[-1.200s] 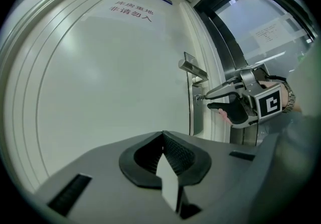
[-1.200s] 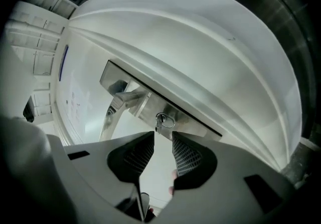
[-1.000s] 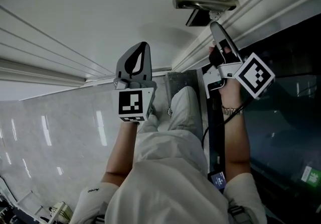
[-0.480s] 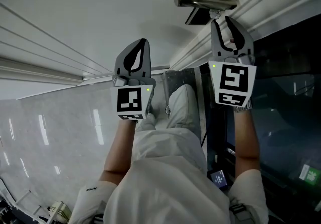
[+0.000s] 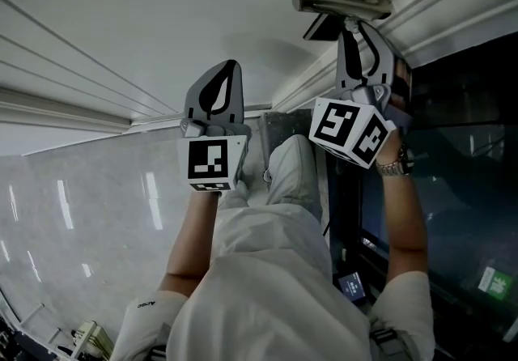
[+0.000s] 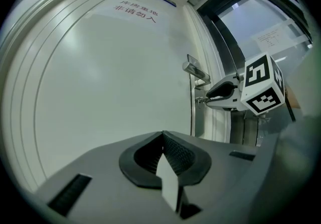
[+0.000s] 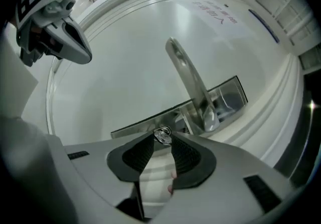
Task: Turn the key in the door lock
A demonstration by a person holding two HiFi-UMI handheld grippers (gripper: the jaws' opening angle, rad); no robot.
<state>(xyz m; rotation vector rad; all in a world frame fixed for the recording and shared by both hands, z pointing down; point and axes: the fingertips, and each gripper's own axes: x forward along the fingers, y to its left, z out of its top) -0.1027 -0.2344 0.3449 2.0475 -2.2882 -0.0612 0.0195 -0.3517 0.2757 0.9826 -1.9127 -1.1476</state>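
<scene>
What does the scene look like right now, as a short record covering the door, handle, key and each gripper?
door: white door
handle: metal lever on the lock plate
key: key at the lock plate, near the lever's base
right gripper: right gripper shut on the key at its jaw tips
left gripper: left gripper shut, nothing between the jaws, held off the door

My right claw [image 7: 162, 133] is matt grey plastic, with dark ribbed pads [image 7: 186, 157]. The key [image 7: 163, 136] at its tips is bright, shiny metal. The door handle [image 7: 188, 77] and lock plate [image 7: 233, 96] are polished metal too. The door [image 7: 125, 62] is smooth white with a soft sheen. The floor [image 5: 73, 222] looks like glossy polished stone.
</scene>
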